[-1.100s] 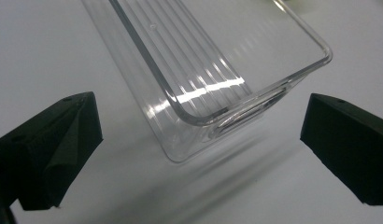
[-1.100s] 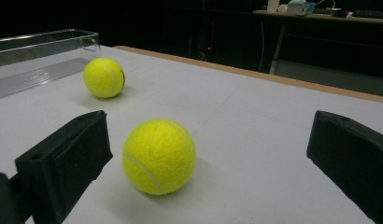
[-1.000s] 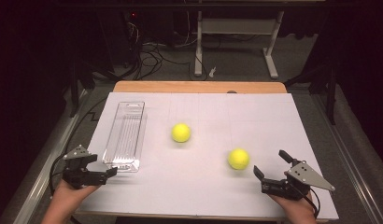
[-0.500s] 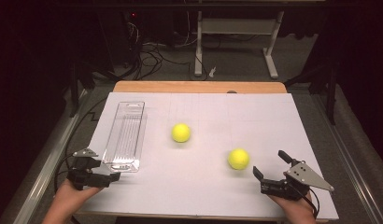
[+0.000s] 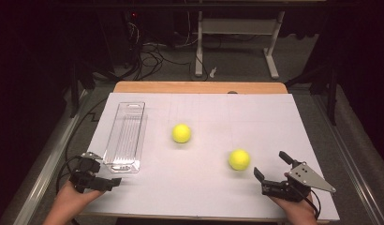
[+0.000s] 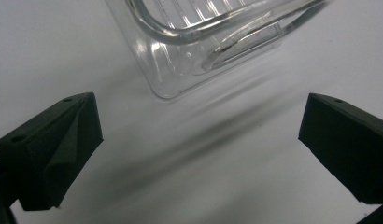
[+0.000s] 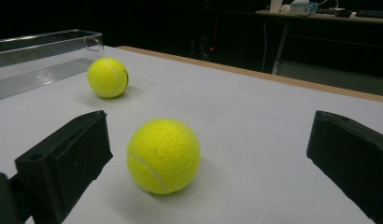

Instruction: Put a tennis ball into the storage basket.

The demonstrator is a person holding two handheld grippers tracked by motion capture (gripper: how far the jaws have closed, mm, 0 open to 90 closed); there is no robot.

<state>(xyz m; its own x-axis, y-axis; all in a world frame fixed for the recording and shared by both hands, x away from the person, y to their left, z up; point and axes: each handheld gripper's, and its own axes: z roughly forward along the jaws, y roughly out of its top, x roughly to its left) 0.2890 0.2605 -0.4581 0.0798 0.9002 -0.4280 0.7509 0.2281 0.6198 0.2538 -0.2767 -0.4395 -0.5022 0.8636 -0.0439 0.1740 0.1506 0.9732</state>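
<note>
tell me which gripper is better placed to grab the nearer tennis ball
Right. The right gripper sits open just beside the nearer ball, which lies ahead of its jaws. The left gripper is across the table, by the clear tray.

Yellow balls, clear tray, white table

Two bright yellow balls (image 5: 181,133) (image 5: 239,159) with faint white seams; see-through ribbed tray (image 5: 126,136); white table top (image 5: 204,187) edged in tan wood; black grippers (image 5: 97,177) (image 5: 272,171).

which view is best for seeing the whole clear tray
The high view: the clear tray shows whole, lying lengthwise at the table's left. The left gripper view catches one near corner up close; the right gripper view, a stretch of side wall.
</note>
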